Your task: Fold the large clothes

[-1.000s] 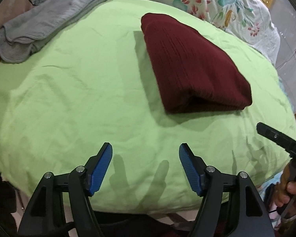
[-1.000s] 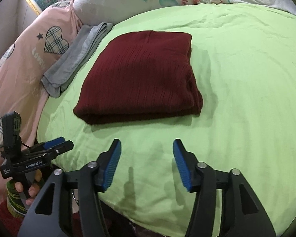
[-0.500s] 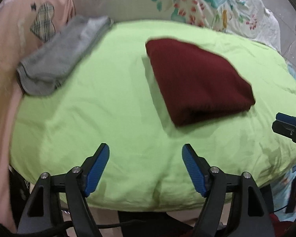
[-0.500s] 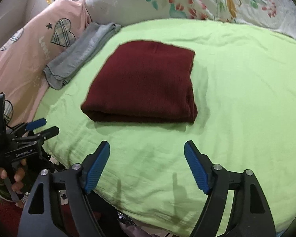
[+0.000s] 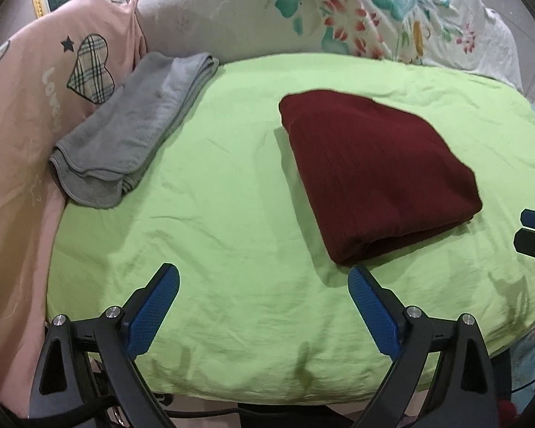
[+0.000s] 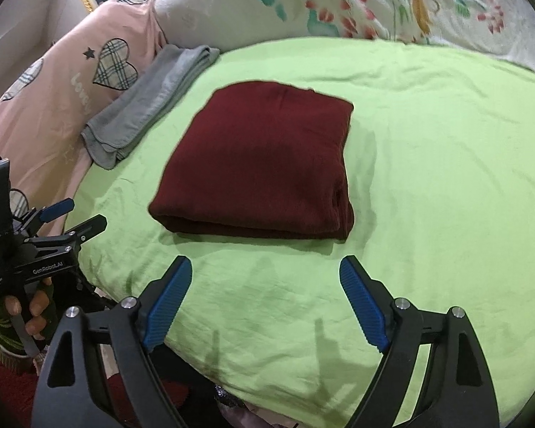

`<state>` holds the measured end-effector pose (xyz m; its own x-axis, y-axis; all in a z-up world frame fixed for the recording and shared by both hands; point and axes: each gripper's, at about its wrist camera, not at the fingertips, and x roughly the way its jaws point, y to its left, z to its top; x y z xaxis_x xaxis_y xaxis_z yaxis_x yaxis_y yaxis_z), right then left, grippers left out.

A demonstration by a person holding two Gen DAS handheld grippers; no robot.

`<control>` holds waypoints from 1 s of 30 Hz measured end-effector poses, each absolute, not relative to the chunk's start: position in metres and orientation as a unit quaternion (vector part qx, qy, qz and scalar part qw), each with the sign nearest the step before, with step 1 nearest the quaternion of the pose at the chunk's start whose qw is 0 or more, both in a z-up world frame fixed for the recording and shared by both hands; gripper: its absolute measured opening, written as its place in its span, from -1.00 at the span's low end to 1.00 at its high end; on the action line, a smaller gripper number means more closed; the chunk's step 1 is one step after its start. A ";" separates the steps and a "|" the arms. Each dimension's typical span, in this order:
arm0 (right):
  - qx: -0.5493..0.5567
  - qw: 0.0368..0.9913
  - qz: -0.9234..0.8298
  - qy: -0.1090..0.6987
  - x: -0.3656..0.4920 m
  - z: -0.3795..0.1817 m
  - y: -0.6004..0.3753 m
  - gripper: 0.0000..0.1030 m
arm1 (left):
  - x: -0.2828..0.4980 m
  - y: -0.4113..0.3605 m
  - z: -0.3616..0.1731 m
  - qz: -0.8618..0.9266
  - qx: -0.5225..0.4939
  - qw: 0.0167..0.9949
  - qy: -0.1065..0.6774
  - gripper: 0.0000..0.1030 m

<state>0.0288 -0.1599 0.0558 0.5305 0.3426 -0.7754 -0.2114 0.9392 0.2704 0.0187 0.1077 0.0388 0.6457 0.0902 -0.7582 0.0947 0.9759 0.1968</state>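
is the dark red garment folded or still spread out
Folded. The dark red garment lies as a compact rectangle on the green sheet, with stacked layers showing along its near edge and right side.

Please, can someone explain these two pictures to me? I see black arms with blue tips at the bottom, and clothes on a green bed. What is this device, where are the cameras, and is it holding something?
No robot is here. A person holds one hand tool in each hand, each with two fingers and a camera looking forward along them. One picture comes from the left gripper, the other from the right gripper. The right view also shows the left tool held in the person's hand at the left edge.

On the green sheet lies a dark red garment, already folded. A folded grey towel lies beside it, at the pink bedding. A floral cover is behind.

Nothing is held: both grippers' jaws are opening, with nothing between them.
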 end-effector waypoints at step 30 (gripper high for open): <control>0.013 0.869 0.174 0.463 0.067 0.058 -0.134 0.65 | 0.045 0.089 0.042 -0.025 0.114 0.897 0.425 0.87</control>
<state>0.0672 -0.1341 0.0577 0.5112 0.3142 -0.8000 -0.2904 0.9392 0.1833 0.0453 0.0895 0.0418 0.6367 0.0523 -0.7693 0.1419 0.9727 0.1835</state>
